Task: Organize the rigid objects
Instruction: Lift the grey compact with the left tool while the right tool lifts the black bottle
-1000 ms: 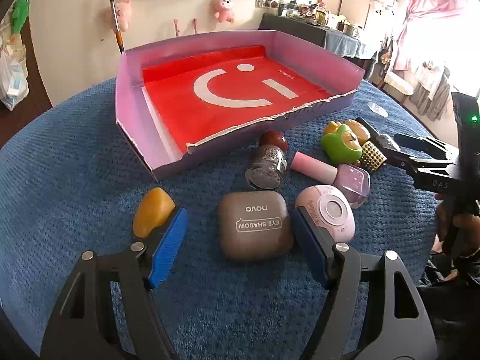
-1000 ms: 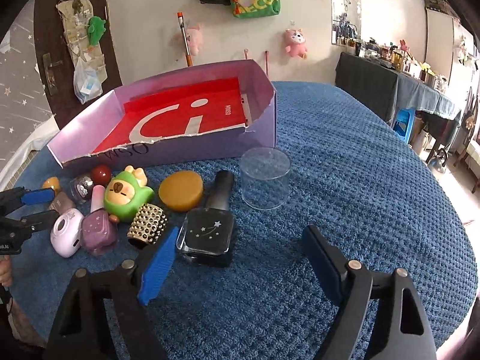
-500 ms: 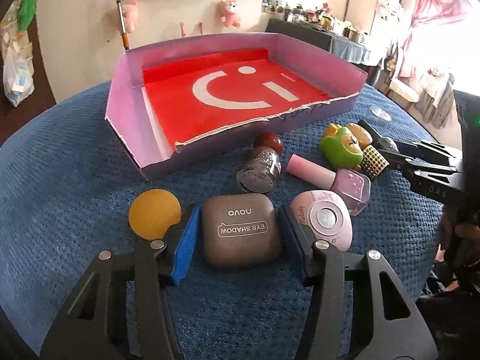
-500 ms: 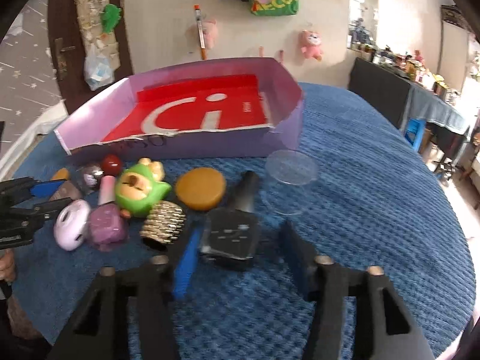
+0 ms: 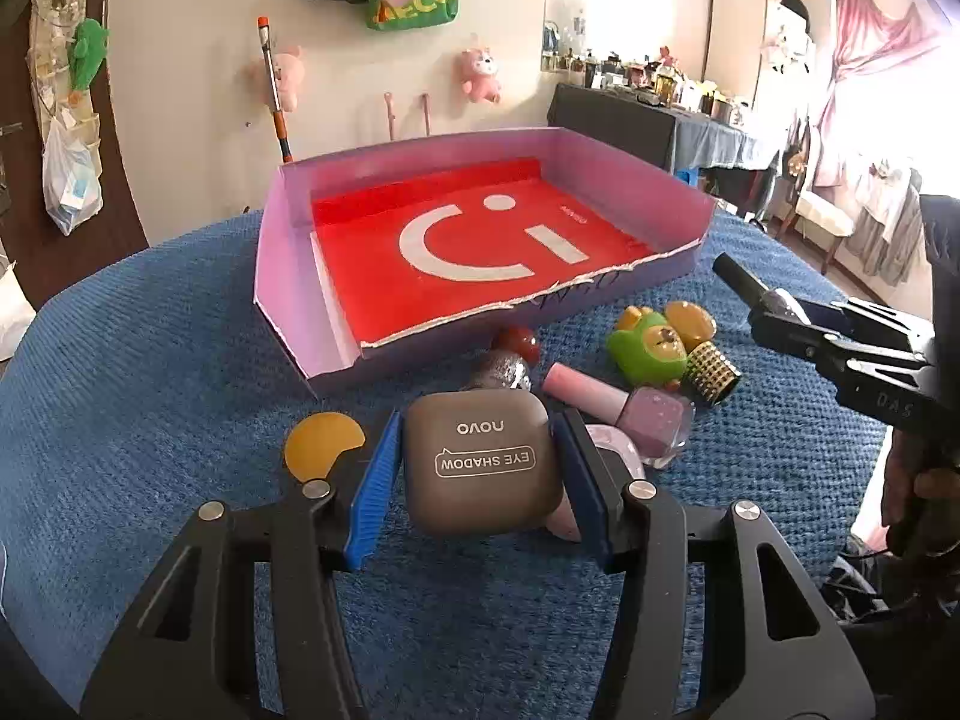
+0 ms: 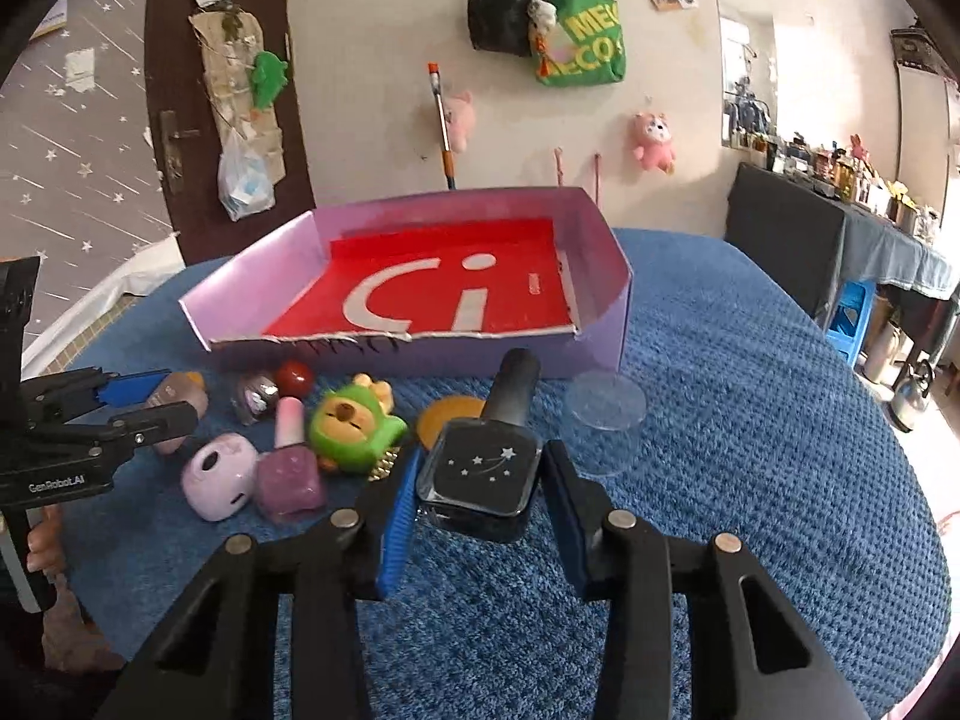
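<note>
My left gripper (image 5: pixel 479 426) is shut on a taupe eye shadow case (image 5: pixel 480 468), which hangs just above the blue cloth. Held the same way, a black nail polish bottle (image 6: pixel 480 474) with white stars sits between the pads of my right gripper (image 6: pixel 483 459), its cap pointing at the box. Behind both stands a purple box (image 5: pixel 282 276) with a red lining, nothing in it. From the right wrist view the left gripper (image 6: pixel 144 402) shows at the left edge; in the left wrist view the right gripper (image 5: pixel 780 312) and bottle cap show at the right.
Loose on the cloth in front of the box lie a yellow disc (image 5: pixel 318 444), a green toy (image 5: pixel 645 348), a pink nail polish (image 5: pixel 651 420), a glitter bottle (image 5: pixel 504 366), a gold studded cap (image 5: pixel 711 369), a pink round case (image 6: pixel 219 477) and a clear cup (image 6: pixel 606 414).
Both grippers closed from wide open: the left on the eye shadow case, the right on the black bottle. Both have since risen a little with their objects.
</note>
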The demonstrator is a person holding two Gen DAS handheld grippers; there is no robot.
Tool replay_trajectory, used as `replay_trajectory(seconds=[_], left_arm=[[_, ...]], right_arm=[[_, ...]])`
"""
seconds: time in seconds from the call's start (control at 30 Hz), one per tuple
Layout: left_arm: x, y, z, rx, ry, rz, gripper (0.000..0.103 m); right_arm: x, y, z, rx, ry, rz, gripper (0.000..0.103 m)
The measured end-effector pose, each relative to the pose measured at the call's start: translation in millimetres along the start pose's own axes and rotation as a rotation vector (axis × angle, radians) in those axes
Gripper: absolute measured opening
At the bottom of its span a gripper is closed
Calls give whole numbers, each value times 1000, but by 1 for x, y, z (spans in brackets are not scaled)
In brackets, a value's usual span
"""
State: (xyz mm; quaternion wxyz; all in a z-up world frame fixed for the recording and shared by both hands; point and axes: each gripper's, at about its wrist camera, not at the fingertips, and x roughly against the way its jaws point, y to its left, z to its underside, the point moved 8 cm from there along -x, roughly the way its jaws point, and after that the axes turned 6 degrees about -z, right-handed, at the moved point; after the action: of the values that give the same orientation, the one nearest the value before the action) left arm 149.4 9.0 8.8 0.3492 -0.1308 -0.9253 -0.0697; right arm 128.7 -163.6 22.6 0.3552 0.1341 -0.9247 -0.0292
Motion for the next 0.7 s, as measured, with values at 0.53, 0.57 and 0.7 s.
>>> replay_trajectory(seconds=[0.53, 0.57, 0.7], left_arm=[[-5, 11, -51, -1, -23, 8, 50], [-10, 12, -58, 0, -11, 18, 50], [-38, 19, -79, 4, 66, 29, 50]], right_arm=[[-4, 0, -32, 27, -37, -60, 43], [-7, -1, -41, 34, -42, -65, 43], [-29, -8, -71, 49, -22, -78, 43]])
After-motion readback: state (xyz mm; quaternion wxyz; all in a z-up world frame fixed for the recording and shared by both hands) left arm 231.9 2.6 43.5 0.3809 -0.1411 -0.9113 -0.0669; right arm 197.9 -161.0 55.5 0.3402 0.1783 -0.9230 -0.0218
